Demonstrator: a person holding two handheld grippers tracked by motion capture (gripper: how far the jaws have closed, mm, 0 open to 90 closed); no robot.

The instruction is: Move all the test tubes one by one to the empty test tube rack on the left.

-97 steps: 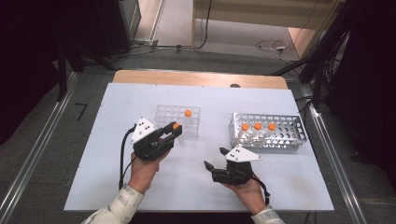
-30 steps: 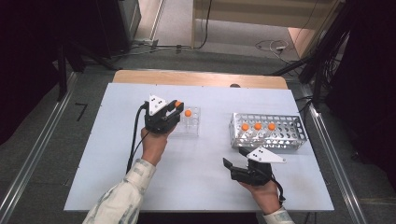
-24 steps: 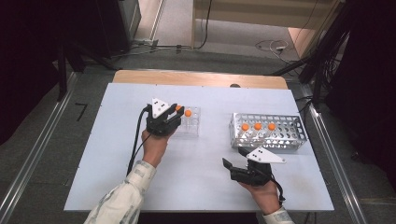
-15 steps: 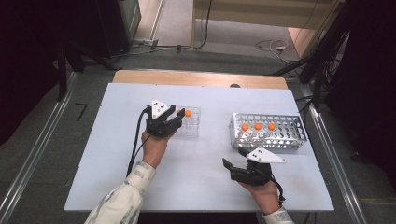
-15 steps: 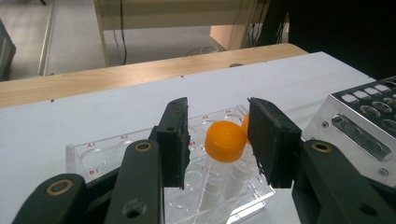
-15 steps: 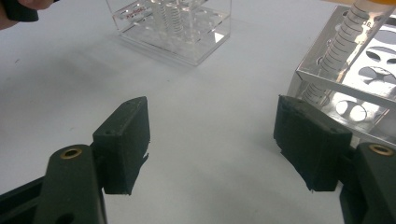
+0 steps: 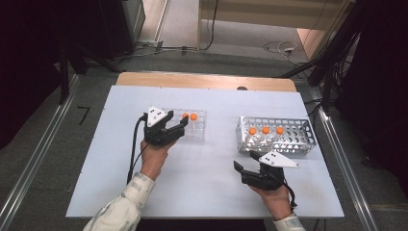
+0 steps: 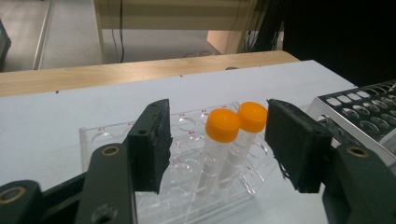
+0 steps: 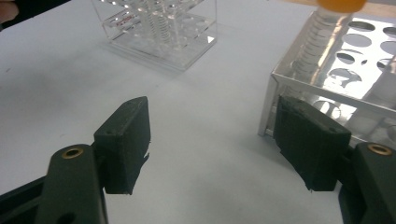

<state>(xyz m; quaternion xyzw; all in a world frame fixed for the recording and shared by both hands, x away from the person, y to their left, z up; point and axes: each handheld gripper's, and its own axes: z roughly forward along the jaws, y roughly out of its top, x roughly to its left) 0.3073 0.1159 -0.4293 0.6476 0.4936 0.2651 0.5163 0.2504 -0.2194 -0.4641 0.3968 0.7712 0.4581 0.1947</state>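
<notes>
Our left gripper (image 7: 179,129), left of centre in the high view, stands with jaws wide apart at the clear rack (image 7: 198,126), holding nothing. That rack now carries two orange-capped tubes (image 8: 223,140), one more than before. Our right gripper (image 7: 244,167), lower right, is also spread and empty, unmoved beside the metal rack (image 7: 288,139).

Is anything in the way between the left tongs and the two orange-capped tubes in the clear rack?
Nothing visible. The left tongs are open around the two orange-capped tubes standing in the clear rack, with open gaps on both sides.
</notes>
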